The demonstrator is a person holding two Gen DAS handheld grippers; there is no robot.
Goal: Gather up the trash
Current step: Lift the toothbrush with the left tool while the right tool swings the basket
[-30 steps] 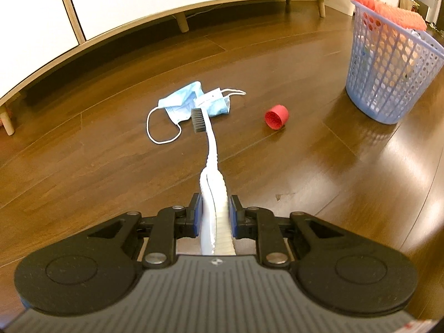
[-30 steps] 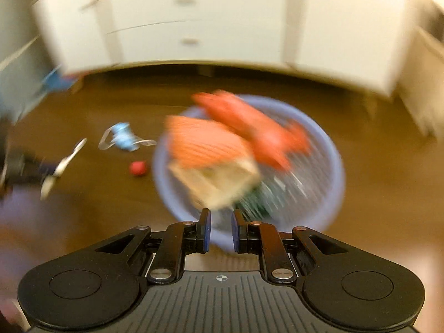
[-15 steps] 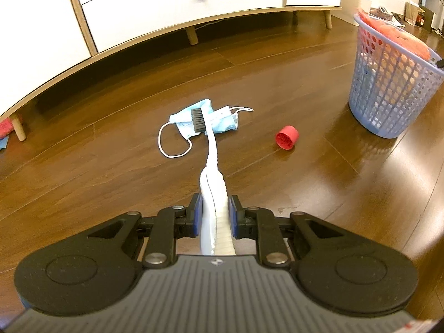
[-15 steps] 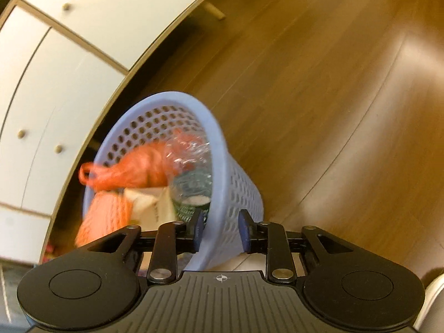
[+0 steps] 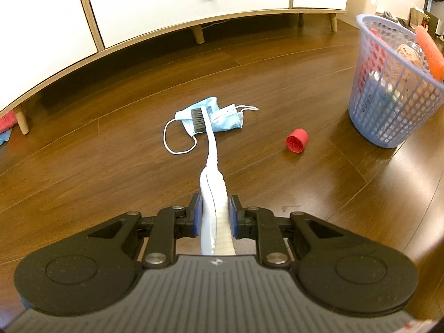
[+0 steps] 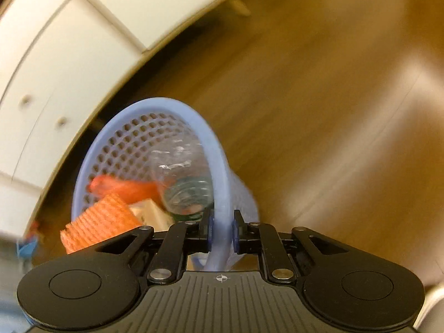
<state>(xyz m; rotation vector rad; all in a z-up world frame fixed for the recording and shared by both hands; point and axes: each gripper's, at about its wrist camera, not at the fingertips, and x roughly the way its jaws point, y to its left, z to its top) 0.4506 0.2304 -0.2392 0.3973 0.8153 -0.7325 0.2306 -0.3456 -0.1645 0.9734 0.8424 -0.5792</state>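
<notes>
The right gripper has now closed on the basket rim, tilting it, so the left gripper, holding the toothbrush above the floor, can probably drop it in.

White toothbrush clamped, bristles forward; blue mask, red cap on floor; lavender basket part-filled.

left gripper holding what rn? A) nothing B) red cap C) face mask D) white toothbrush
D: the left gripper has its fingers shut on the handle of the white toothbrush; the face mask and red cap lie on the floor.
</notes>
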